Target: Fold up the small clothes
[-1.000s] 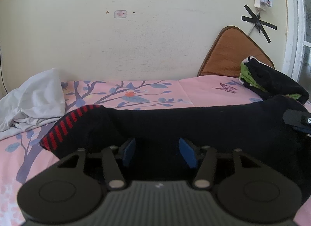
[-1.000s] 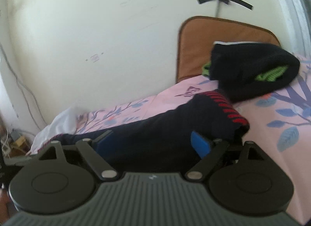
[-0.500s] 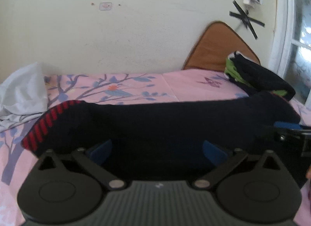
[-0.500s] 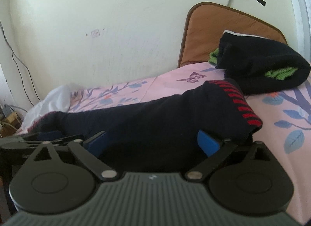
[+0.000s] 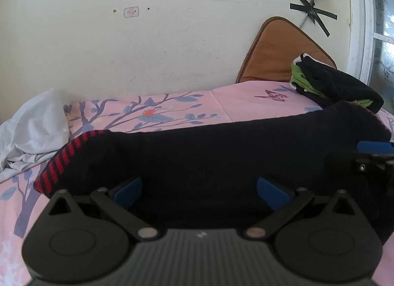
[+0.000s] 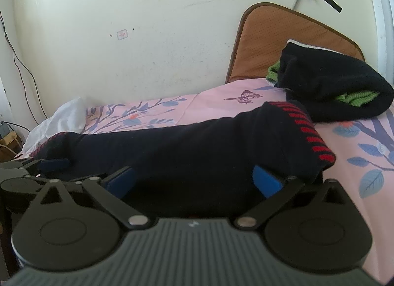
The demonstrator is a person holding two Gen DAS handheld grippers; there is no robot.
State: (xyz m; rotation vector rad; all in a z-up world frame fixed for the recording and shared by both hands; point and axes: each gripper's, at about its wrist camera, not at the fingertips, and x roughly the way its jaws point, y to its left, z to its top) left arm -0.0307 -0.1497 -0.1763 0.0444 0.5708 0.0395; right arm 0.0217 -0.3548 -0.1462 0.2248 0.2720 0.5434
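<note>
From left wrist view: black garment with red-striped cuffs (image 5: 209, 153) stretched lengthwise across pink floral bedsheet (image 5: 236, 100), one striped cuff at left, other end reaching right edge of frame. Left gripper (image 5: 199, 191) at near edge of garment, jaws released and spread wide — blue pads (image 5: 126, 188) standing apart, dark cloth lying between them but not pinched. Right gripper (image 5: 369, 155) visible at far right beside garment's end. Crumpled white cloth (image 5: 32, 128) at left on bed; folded black-and-green pile (image 5: 335, 84) at right rear, resting against brown cushion (image 5: 273, 52) propped on cream wall (image 5: 172, 39). Black tape cross (image 5: 312, 12) high on wall.

From right wrist view: same garment (image 6: 197, 148) running from left rear to right front, striped cuff (image 6: 312, 135) raised just beside right gripper (image 6: 194, 181). Jaws likewise released, spread to full width — cloth between pads, no clamp visible. Left gripper (image 6: 37, 167) at far left by opposite end of garment. Folded pile (image 6: 335, 89) just behind cuff, whether touching it unclear; cushion (image 6: 278, 39) behind; white cloth (image 6: 64, 118) at left rear.
</note>
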